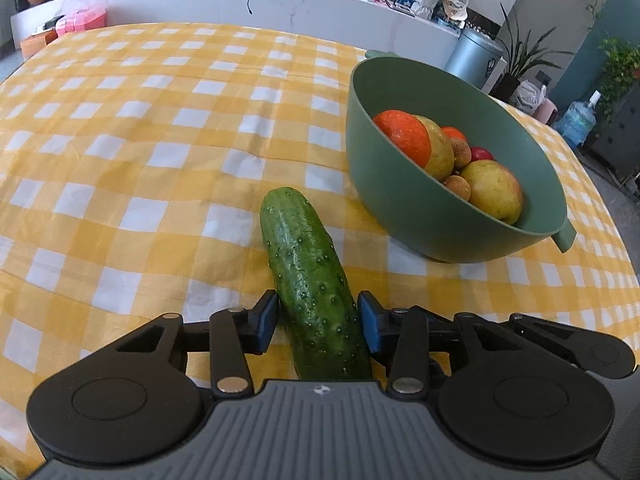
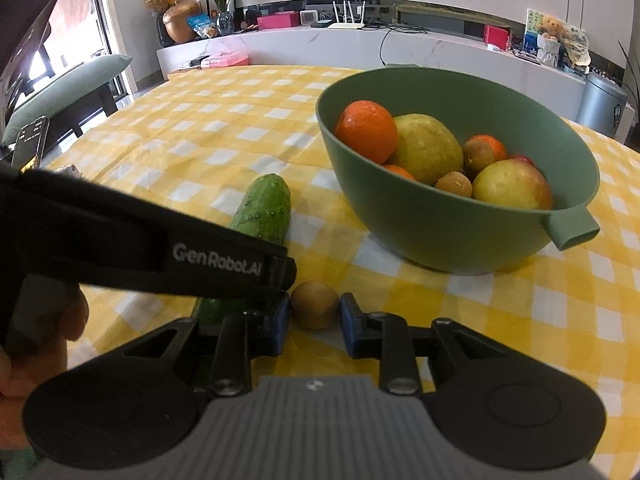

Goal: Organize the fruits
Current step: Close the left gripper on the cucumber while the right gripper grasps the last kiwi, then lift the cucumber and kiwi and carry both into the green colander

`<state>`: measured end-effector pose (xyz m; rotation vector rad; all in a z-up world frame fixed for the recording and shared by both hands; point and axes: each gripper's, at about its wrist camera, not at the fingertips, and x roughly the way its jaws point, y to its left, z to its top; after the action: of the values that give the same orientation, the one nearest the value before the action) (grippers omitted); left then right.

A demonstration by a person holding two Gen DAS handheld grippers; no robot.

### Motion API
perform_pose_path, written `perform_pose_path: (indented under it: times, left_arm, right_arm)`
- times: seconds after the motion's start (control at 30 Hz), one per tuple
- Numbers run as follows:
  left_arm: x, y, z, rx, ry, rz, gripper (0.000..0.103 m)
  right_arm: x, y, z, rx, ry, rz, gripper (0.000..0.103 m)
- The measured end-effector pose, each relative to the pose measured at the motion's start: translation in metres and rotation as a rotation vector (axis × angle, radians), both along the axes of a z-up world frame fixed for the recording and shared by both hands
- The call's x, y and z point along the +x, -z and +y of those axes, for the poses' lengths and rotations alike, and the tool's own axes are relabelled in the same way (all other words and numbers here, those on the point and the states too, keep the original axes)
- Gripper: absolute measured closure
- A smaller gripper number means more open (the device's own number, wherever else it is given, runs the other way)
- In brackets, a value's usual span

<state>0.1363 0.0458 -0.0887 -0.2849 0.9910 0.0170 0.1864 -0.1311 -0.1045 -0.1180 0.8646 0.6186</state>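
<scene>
Here the left claw (image 1: 318, 322) closes on the cucumber (image 1: 312, 280) at lower centre, while the right claw (image 2: 314, 320) stands narrowly open around a small brown fruit (image 2: 315, 305), not touching, with the bowl (image 2: 440, 220) at right on the worktop (image 1: 140, 140).

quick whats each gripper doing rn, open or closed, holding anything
Left gripper: pads on both sides of the cucumber; a firm clamp cannot be told.
Right gripper: open, straddling the small brown fruit on the tablecloth, not gripping it.
</scene>
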Motion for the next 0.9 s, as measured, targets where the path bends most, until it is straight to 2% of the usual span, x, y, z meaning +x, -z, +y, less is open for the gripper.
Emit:
perform_pose_path:
  times: [0.07,0.2,0.57,0.9]
  left_arm:
    - [-0.001,0.000,0.003,-0.021,-0.009,0.001,0.056]
    - [-0.006,-0.005,0.002,0.005,-0.014,-0.018,0.057]
    - [-0.021,-0.043,0.001,0.012,-0.009,-0.149,0.060]
    - [-0.024,-0.083,-0.003,-0.048,0.012,-0.242,0.060]
  right_arm:
    - [0.000,0.000,-0.001,0.002,0.003,-0.001,0.080]
    - [-0.003,-0.006,-0.006,0.024,0.020,-0.027,0.080]
    - [-0.019,-0.032,-0.030,0.093,0.093,-0.138,0.080]
    - [-0.034,-0.060,-0.053,0.191,0.155,-0.263,0.080]
